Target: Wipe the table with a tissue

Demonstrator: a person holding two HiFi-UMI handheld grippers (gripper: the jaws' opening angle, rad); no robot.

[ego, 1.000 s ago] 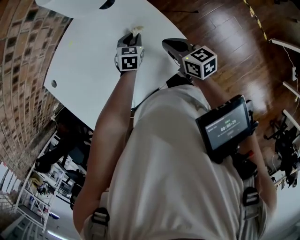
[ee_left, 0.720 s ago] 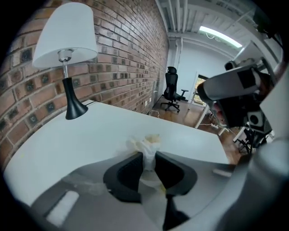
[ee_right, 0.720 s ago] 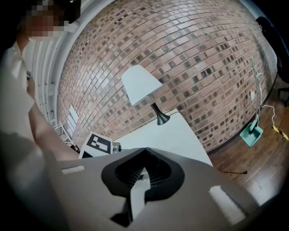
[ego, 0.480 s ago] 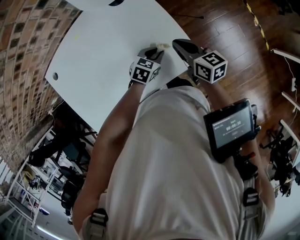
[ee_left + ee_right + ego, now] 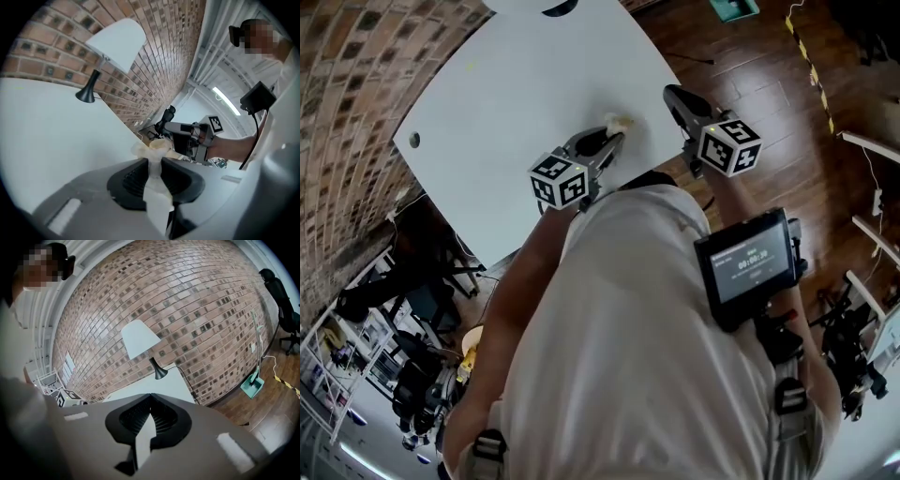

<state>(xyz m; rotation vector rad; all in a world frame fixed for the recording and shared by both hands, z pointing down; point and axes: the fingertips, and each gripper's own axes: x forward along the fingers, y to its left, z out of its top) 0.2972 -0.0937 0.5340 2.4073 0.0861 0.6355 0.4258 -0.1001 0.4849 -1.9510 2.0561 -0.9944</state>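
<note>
The left claw [image 5: 602,141] is pinching the tissue [image 5: 151,149]. Its pads are pressed on the middle of the strip, a small crumpled wad sticks out past the tips, and a loose tail hangs back toward the camera. The wad sits near the worktop's [image 5: 516,94] near right corner, close to the right edge. The views do not settle whether the wad touches the surface, and it looks slightly raised.

The right claw [image 5: 677,96] is pressed together on nothing and hangs past the right edge, over the wooden floor.

The step in hand looks like a wiping pass, or the repositioning between two passes. To do it well:

- **Grip:** Keep the pinch firm, because little tissue shows past the tips. If the grip slackens, the wad will slide back and bare plastic will meet the worktop.
- **Angle:** Tip the claw down enough that the wad leads and flattens on the surface.
- **Stroke:** Drag in long, overlapping strokes rather than dabbing.
- **Coverage:** Most of the white surface lies toward the far and left edges, so the next strokes should probably reach out from this corner.
- **Obstacle:** Stop short of the lamp [image 5: 117,42] at the far edge.
- **Right claw:** Keep it off to the side so it does not cross the left arm's path.
</note>
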